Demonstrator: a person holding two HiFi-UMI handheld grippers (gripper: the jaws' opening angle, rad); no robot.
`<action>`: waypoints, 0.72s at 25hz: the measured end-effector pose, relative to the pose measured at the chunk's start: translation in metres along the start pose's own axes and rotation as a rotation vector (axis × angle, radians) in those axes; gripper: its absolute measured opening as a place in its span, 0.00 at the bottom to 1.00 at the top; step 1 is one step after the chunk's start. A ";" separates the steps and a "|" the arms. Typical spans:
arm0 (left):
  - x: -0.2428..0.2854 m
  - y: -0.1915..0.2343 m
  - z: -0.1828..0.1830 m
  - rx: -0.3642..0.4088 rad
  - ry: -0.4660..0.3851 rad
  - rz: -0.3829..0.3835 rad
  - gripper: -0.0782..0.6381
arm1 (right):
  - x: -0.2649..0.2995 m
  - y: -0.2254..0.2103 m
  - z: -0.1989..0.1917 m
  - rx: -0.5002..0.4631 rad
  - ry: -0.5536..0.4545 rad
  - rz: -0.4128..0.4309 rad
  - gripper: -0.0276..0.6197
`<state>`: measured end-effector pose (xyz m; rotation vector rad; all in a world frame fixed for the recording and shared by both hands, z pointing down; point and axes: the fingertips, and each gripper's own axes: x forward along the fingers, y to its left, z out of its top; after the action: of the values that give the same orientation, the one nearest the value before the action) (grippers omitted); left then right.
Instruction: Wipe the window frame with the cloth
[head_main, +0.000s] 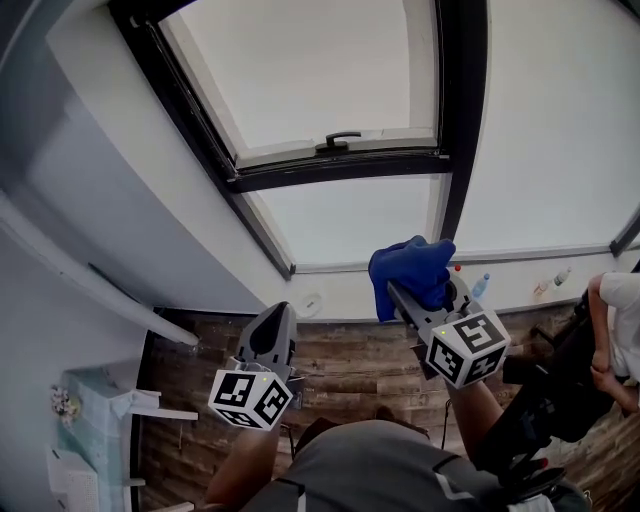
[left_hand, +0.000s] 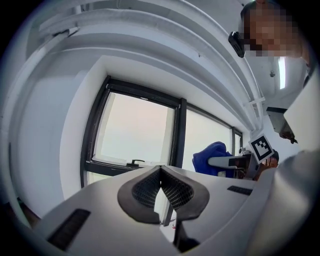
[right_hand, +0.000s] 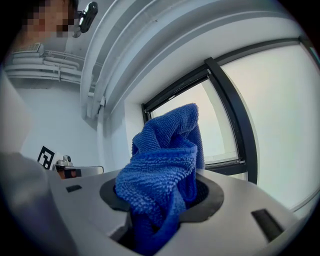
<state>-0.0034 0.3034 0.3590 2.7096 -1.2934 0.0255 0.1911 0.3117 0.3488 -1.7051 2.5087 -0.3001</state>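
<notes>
The black window frame spans the wall ahead, with a black handle on its middle bar. My right gripper is shut on a bunched blue cloth, held up in front of the lower pane, short of the frame. In the right gripper view the cloth bulges out between the jaws, and the frame stands behind it. My left gripper is lower and to the left, shut and empty. Its view shows its jaw tips meeting, the frame beyond, and the cloth at the right.
A white sill runs under the window, with small bottles at its right. A person sits at the far right. Wood-pattern floor lies below, and a pale cabinet stands at the lower left. Pipes run along the ceiling.
</notes>
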 end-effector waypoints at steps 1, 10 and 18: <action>0.005 0.003 0.000 0.003 0.010 0.004 0.12 | 0.005 -0.004 0.001 0.008 -0.003 0.005 0.39; 0.046 0.046 -0.005 -0.018 0.019 0.010 0.12 | 0.057 -0.021 -0.009 0.012 0.013 -0.001 0.39; 0.095 0.124 0.007 -0.047 -0.036 -0.037 0.12 | 0.140 -0.014 0.000 -0.031 0.030 -0.045 0.39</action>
<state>-0.0394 0.1523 0.3742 2.7058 -1.2363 -0.0569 0.1523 0.1771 0.3569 -1.7833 2.5119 -0.2949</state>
